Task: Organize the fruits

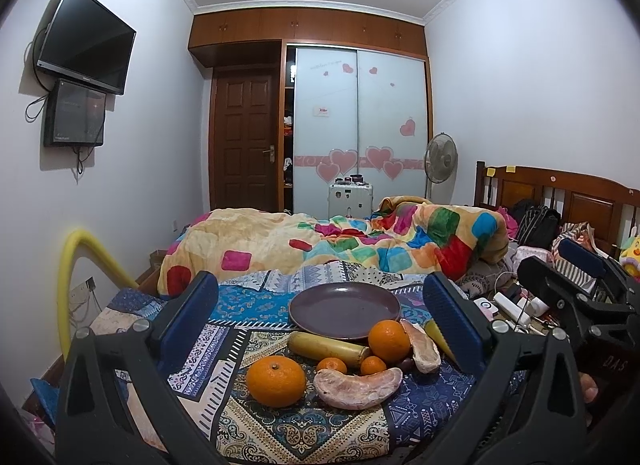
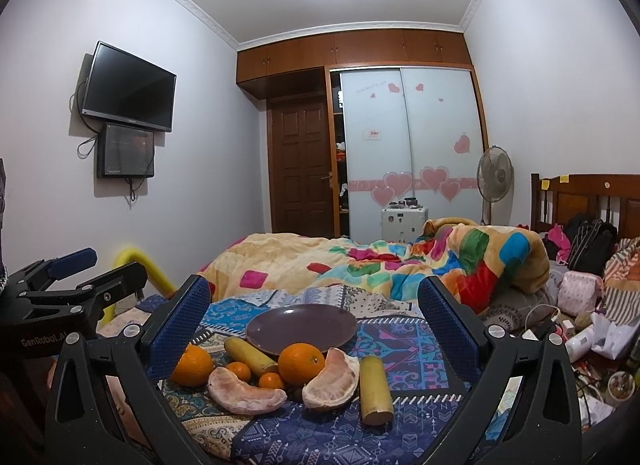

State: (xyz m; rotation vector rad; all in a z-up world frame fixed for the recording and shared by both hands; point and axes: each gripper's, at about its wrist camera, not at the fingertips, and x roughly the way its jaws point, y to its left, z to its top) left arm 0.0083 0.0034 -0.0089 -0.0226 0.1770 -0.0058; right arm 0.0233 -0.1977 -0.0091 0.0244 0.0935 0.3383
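Note:
An empty purple plate (image 1: 344, 308) (image 2: 301, 328) lies on a patterned cloth on the bed. In front of it lie two large oranges (image 1: 276, 380) (image 1: 389, 340), two small mandarins (image 1: 331, 365) (image 1: 373, 365), two pomelo segments (image 1: 357, 386) (image 2: 331, 381) and two yellow cut stalks (image 1: 328, 347) (image 2: 375, 389). My left gripper (image 1: 320, 325) is open and empty, held above and before the fruit. My right gripper (image 2: 316, 329) is open and empty, likewise before the fruit. Each gripper shows at the edge of the other's view.
A rumpled colourful quilt (image 1: 360, 241) lies beyond the plate. Clutter of bags, cables and boxes (image 2: 580, 305) fills the right side by the wooden headboard (image 1: 560, 193). A yellow foam tube (image 1: 80, 265) stands at the left bed edge.

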